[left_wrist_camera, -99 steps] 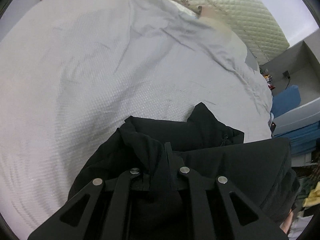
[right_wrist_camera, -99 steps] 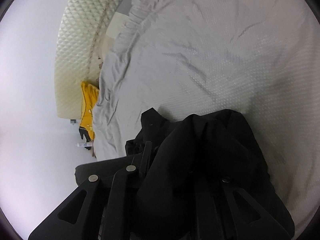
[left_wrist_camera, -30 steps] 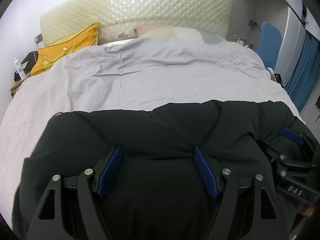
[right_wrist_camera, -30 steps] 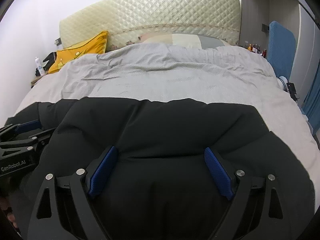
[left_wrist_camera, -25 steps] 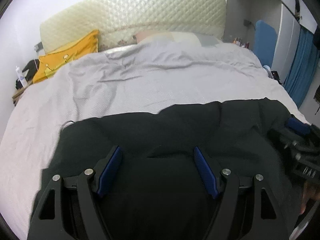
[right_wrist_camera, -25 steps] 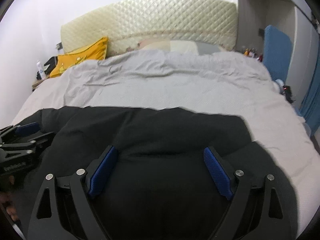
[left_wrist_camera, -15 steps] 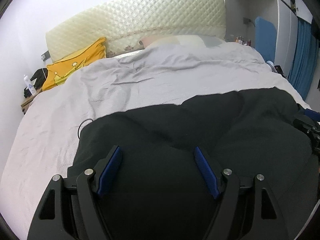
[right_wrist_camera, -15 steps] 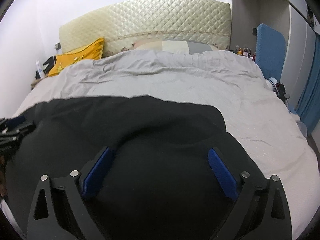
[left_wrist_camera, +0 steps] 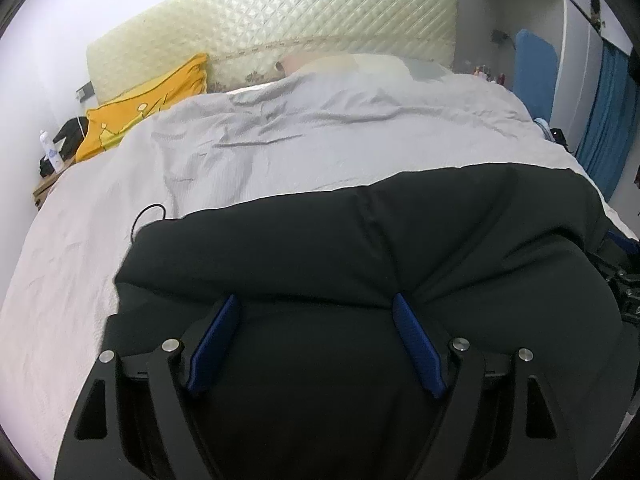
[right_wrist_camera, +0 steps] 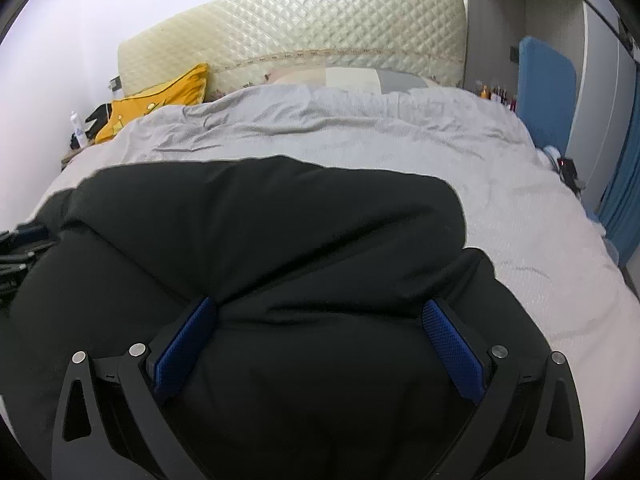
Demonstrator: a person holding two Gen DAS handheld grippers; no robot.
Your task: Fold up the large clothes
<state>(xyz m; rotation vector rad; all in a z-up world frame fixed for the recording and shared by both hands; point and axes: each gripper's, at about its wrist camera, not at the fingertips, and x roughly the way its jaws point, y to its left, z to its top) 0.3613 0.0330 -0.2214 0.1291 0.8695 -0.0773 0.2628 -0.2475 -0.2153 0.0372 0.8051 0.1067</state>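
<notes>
Left wrist view: black jacket [left_wrist_camera: 360, 248] spread across the near half of the bed [left_wrist_camera: 280, 152], far edge running 9 to 3 o'clock, apparently laid flat to set up a fold. Left gripper [left_wrist_camera: 316, 320] jaws wide apart, blue pads [left_wrist_camera: 212, 344] over the fabric, clamping nothing; contact with the cloth can't be confirmed. Right wrist view: right gripper [right_wrist_camera: 320, 320] jaws also wide, black cloth bulging between them, not pinched. Both grippers sit side by side at the near hem, likely ready to grab an edge. Yellow pillow [left_wrist_camera: 148, 104] at 10 o'clock by the headboard [left_wrist_camera: 280, 28].
</notes>
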